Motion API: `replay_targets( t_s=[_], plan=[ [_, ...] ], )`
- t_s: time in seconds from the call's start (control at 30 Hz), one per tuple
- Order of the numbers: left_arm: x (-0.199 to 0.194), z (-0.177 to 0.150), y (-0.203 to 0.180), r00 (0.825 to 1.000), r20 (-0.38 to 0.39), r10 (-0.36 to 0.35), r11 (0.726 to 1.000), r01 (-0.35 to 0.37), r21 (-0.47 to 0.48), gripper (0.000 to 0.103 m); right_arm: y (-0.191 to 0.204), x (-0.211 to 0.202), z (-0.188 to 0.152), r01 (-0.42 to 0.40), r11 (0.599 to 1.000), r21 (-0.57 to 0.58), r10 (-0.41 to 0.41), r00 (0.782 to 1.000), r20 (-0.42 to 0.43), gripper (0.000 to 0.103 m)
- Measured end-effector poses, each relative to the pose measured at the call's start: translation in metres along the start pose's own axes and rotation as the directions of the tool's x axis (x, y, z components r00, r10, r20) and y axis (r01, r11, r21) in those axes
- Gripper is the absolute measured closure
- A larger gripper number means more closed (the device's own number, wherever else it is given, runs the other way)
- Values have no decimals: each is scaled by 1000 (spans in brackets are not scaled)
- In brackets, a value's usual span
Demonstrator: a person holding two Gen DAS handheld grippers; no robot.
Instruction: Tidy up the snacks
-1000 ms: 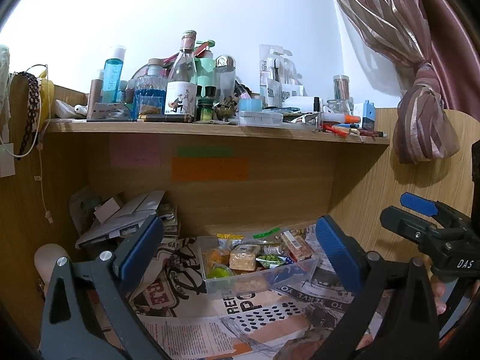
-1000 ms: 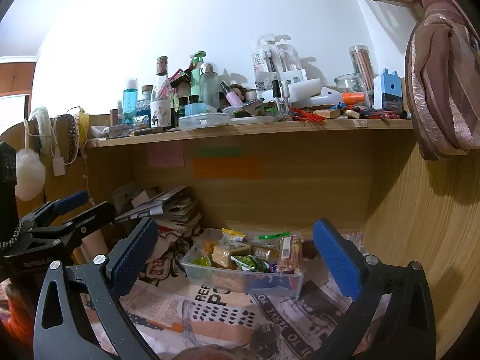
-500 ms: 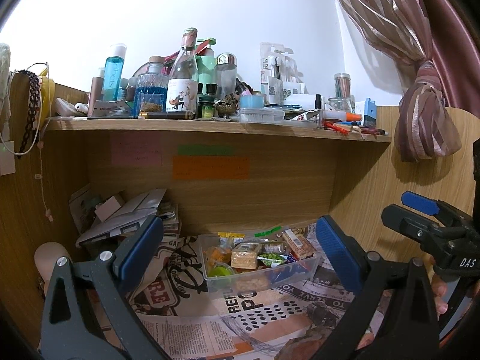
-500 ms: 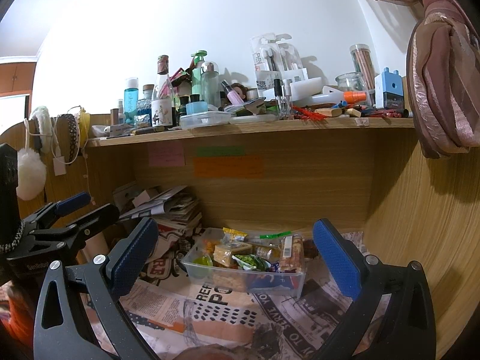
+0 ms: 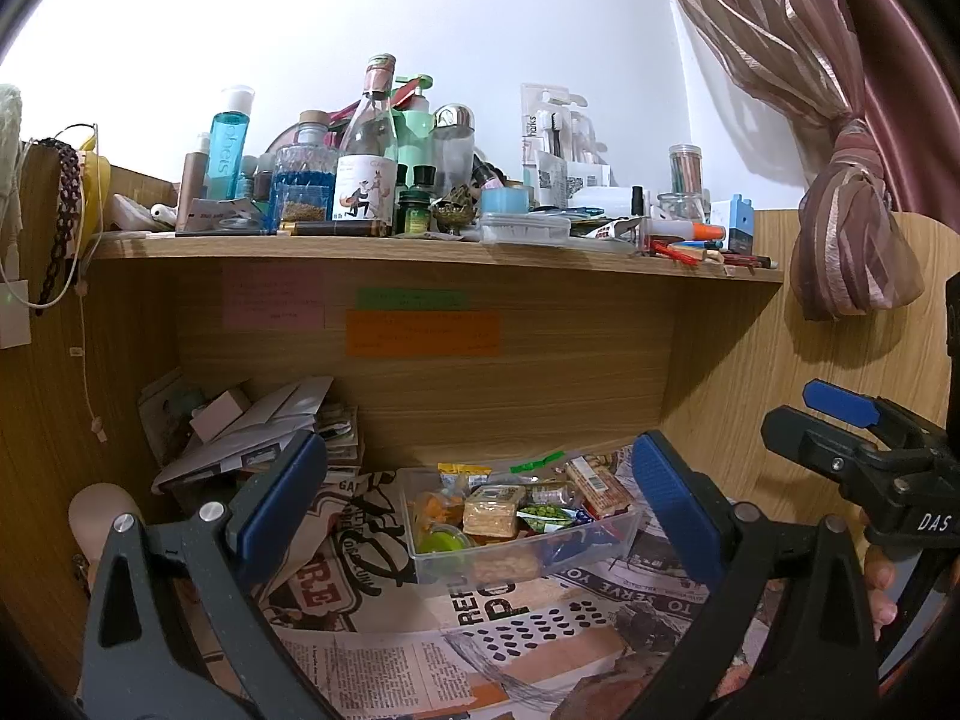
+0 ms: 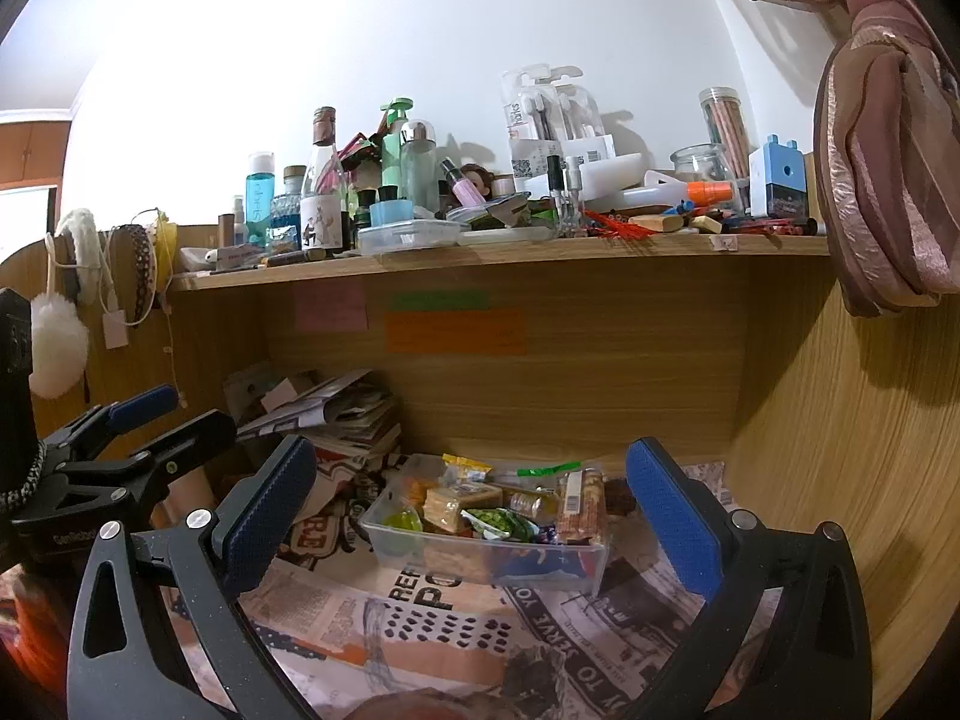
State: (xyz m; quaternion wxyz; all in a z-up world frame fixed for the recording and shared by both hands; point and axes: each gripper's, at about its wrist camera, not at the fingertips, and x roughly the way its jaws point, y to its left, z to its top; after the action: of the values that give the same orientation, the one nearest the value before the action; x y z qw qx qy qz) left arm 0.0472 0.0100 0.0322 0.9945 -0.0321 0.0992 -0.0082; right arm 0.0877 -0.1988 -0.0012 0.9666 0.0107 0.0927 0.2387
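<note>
Left gripper (image 5: pixel 477 507): jaws spread wide, empty, held above newspaper (image 5: pixel 384 660) on desk. Right gripper (image 6: pixel 471 516): likewise spread wide, empty, just right of left one. Clear plastic tub (image 5: pixel 528 558) seen between blue pads of both, farther in, resting on newspaper; apart from both grippers. Tub filled with snacks (image 5: pixel 495 510): cracker packs, green pea packet, yellow-green cup. Paper stack (image 6: pixel 336 414) far left under shelf. Sticky notes (image 6: pixel 453 330) on back panel. Upper shelf (image 5: pixel 420 252) crowded with bottles, jars, pens. Curtain (image 5: pixel 840 192) knotted at right.
</note>
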Motion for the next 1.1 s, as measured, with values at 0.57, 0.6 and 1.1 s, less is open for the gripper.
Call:
replay_targets(
  t_s=[0.57, 0.6, 1.1],
  plan=[
    [-1, 0, -6, 1000, 5, -5, 1000, 5, 6, 0, 0, 4, -2, 1, 1000, 0, -1, 1000, -4, 0],
    [-1, 0, -7, 1000, 5, -6, 1000, 6, 6, 0, 0, 3, -1, 2, 1000, 0, -2, 1000, -4, 0],
    [3, -1, -6, 1000, -12, -13, 1000, 13, -5, 0, -1, 6, -3, 2, 1000, -2, -2, 1000, -3, 0]
  ],
)
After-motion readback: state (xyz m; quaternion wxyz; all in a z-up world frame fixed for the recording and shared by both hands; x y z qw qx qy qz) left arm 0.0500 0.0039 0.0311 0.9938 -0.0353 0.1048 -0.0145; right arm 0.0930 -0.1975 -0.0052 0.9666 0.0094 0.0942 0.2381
